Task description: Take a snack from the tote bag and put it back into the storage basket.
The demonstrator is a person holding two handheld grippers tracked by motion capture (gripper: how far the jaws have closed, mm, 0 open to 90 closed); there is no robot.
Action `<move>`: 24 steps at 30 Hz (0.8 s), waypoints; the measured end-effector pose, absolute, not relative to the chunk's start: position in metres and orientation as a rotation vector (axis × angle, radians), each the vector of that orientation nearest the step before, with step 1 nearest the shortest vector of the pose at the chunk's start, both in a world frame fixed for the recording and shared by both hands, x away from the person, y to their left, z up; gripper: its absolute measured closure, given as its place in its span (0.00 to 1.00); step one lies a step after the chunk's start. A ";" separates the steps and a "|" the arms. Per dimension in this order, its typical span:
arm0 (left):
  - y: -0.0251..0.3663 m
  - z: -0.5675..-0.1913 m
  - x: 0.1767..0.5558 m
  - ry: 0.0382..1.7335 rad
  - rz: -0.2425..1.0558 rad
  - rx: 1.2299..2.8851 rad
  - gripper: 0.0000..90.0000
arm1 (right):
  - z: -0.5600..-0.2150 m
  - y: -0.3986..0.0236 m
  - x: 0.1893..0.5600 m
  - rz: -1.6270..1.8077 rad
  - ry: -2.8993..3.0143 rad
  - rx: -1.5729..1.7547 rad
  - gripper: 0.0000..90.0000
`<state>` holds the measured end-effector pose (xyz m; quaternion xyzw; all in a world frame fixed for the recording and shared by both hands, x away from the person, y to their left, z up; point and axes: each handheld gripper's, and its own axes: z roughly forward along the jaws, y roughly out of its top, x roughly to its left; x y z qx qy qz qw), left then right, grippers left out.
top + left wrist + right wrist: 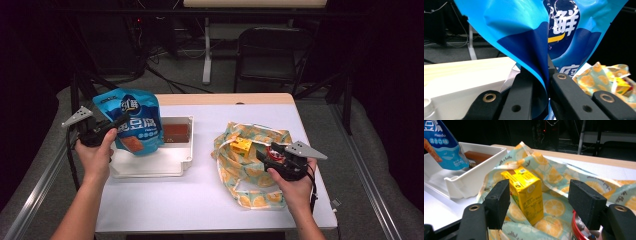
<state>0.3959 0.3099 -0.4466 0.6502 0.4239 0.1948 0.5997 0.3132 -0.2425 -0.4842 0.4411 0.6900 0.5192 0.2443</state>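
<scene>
**Floppy snack bag, pinched at the edge**

My left claw (102, 131) is clenched on the blue snack bag (134, 122), hanging over the white tray (150, 167). It's light, crinkly, slippery, so grip the seam. Right claw (544, 202) sits released around the yellow juice carton (525, 192).

Table brightly lit; room behind dark; pictures slightly soft.

The tray (150, 167) is sitting left of the cloth bag (250, 165); a snack pouch (132, 122) is hanging over the tray, a carton (241, 145) lying on the cloth bag.
</scene>
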 end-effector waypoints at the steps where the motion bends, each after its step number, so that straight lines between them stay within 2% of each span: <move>1: 0.311 -0.449 0.398 0.983 0.455 1.510 1.00 | -0.486 -0.243 0.313 1.418 1.886 1.208 0.38; 10: 0.328 -0.466 0.410 1.004 0.419 1.490 1.00 | -0.490 -0.247 0.314 1.413 1.879 1.234 0.38; 16: 0.328 -0.472 0.409 0.999 0.456 1.542 1.00 | -0.491 -0.251 0.314 1.406 1.878 1.244 0.38; 21: 0.343 -0.481 0.410 1.035 0.398 1.473 1.00 | -0.493 -0.248 0.314 1.407 1.886 1.239 0.38; 24: 0.345 -0.479 0.414 1.031 0.394 1.489 0.99 | -0.493 -0.247 0.314 1.406 1.884 1.236 0.38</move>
